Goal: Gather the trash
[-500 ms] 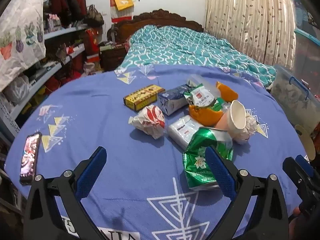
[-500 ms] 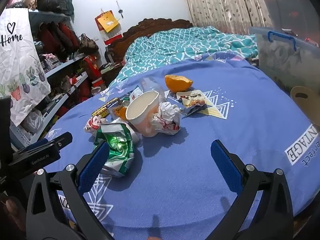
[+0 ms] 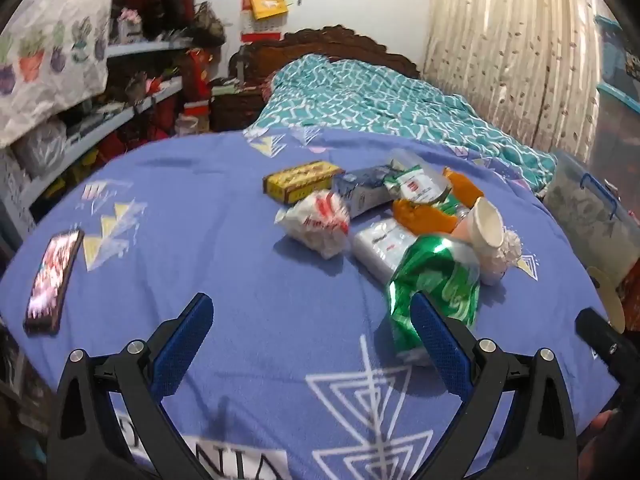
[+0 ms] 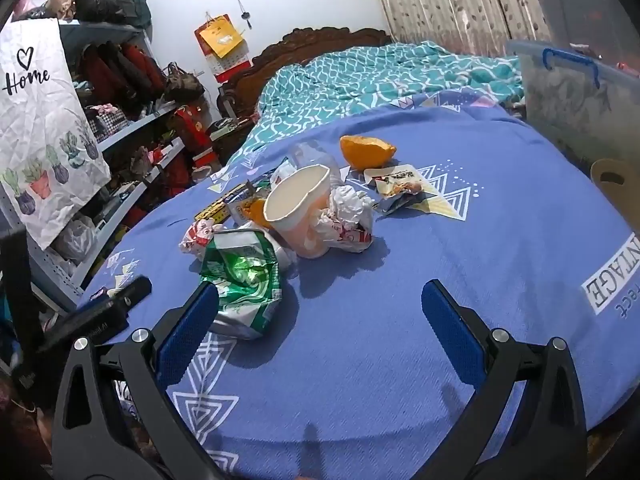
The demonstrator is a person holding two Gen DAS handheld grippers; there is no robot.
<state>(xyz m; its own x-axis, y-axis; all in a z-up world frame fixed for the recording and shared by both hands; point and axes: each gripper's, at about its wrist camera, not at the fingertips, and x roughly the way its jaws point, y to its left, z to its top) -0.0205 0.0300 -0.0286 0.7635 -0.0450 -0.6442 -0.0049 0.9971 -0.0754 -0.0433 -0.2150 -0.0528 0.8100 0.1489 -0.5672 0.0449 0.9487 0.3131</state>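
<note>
The trash lies in one heap near the middle of the blue cloth (image 4: pixel 460 320): a crumpled green wrapper (image 4: pixel 244 276) at the front, behind it a paper cup (image 4: pixel 298 208) on its side, touching a crumpled paper ball (image 4: pixel 350 212). An orange peel (image 4: pixel 366 150) lies further back. The right gripper (image 4: pixel 320 320) and the left gripper (image 3: pixel 310 338) both stand wide, holding nothing. A phone (image 3: pixel 52 280) lies well apart at the left.

Definitely someone's bedroom at home: carved wooden headboard (image 4: pixel 320 42), teal quilt (image 3: pixel 384 100), long curtains (image 3: pixel 500 48), shelves (image 4: pixel 132 128) crammed with bags and clothes.
</note>
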